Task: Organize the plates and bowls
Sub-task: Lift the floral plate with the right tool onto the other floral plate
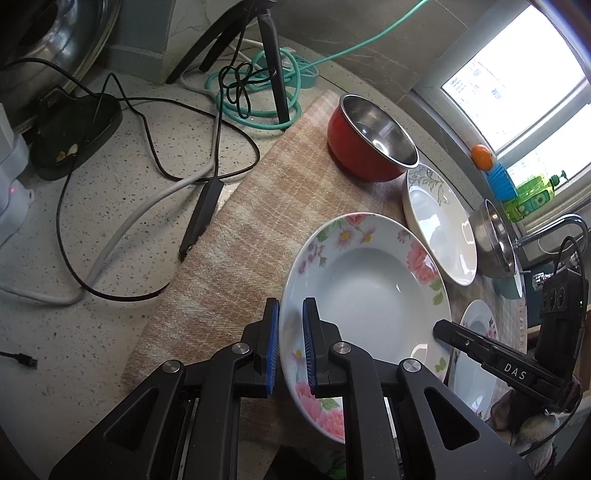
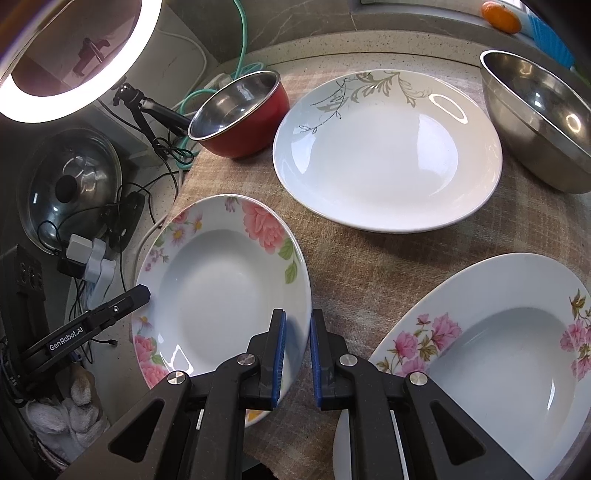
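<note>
The rose-patterned plate (image 1: 369,306) is gripped at opposite edges by both grippers. In the left wrist view the left gripper (image 1: 290,347) is seen narrowed on the plate's near rim, one blue pad on the outer side and the other on the inner side; whether the pads press the rim cannot be told for certain, but the rim passes straight between them. In the right wrist view the right gripper (image 2: 296,354) is set the same way on the opposite rim of the same plate (image 2: 221,291), the rim running between its two blue pads.

The plate is placed over a checked beige cloth (image 2: 354,258) spread on the speckled table (image 1: 110,206) — whether it rests on the cloth or is raised off it cannot be told.

Behind it, on the cloth, a red bowl (image 2: 243,114) with a steel inside is seen, and beside that a white plate with a grey leaf pattern (image 2: 388,151). A plain steel bowl (image 2: 539,122) is seen to the right of that plate. A second flowered plate (image 2: 491,354) lies near the right gripper, apart from the held plate.

Dark and teal cables (image 1: 236,92) are spread over the table beyond the cloth — an orange (image 2: 502,16) is seen on the window ledge.
</note>
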